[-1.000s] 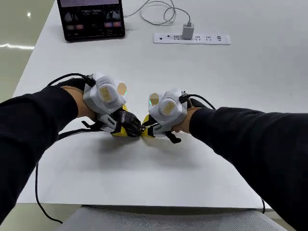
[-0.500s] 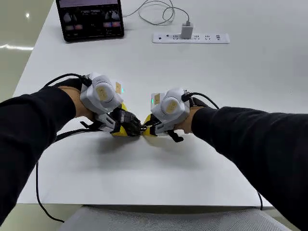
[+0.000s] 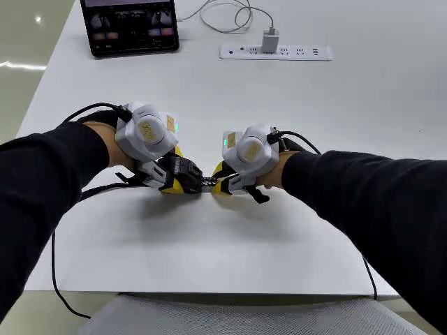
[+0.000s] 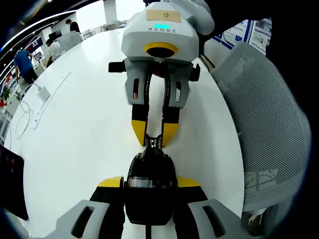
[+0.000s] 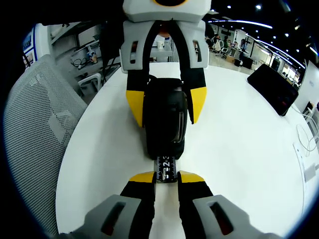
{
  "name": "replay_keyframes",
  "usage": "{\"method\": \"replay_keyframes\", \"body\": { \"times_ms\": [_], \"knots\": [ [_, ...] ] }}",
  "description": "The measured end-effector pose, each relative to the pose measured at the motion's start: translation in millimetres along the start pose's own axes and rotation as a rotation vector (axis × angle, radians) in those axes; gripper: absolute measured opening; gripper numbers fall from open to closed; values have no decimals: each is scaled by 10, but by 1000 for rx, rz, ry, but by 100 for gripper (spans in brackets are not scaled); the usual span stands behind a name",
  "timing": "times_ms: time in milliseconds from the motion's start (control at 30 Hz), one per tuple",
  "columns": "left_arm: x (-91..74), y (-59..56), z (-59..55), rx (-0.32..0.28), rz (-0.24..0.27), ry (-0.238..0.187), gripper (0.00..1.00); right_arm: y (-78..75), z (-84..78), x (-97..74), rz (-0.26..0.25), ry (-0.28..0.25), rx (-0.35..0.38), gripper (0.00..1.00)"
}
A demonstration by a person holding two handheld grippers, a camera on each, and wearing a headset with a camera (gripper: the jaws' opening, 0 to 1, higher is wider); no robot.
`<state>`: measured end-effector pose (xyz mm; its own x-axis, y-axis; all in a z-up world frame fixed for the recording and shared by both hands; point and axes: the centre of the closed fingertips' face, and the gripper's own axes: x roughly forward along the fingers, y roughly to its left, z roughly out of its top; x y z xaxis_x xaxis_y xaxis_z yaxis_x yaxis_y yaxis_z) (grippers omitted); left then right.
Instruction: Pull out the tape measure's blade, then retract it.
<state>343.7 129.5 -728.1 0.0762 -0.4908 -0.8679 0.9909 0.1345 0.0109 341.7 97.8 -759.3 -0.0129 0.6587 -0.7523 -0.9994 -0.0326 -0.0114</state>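
L gripper [image 4: 149,182] clamped on tape measure [image 5: 167,117] case; R gripper [image 5: 166,178], at its 3 o'clock, pinches barely-out blade [image 5: 165,168].

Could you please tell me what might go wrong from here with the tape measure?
The right gripper pinches only the short exposed end of the blade; it could slip free and snap back into the case. The left gripper clamps the rounded black case by its sides, so a hard pull might twist or drag it out of the jaws.
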Motion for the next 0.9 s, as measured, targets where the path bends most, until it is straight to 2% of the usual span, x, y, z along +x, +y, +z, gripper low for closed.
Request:
{"method": "replay_keyframes", "body": {
  "times_ms": [200, 500, 900],
  "knots": [
    [-1, -1, -1, -1, 1, -3, 33, 0, 52, 64, 0, -11, 7, 13],
    [-5, -7, 0, -2, -2, -4, 33, 4, 37, 41, 18, -15, 52, 11],
    [-2, -18, -5, -6, -1, 0, 34, 13, -36, -12, 17, -9, 50, 10]
  ]
}}
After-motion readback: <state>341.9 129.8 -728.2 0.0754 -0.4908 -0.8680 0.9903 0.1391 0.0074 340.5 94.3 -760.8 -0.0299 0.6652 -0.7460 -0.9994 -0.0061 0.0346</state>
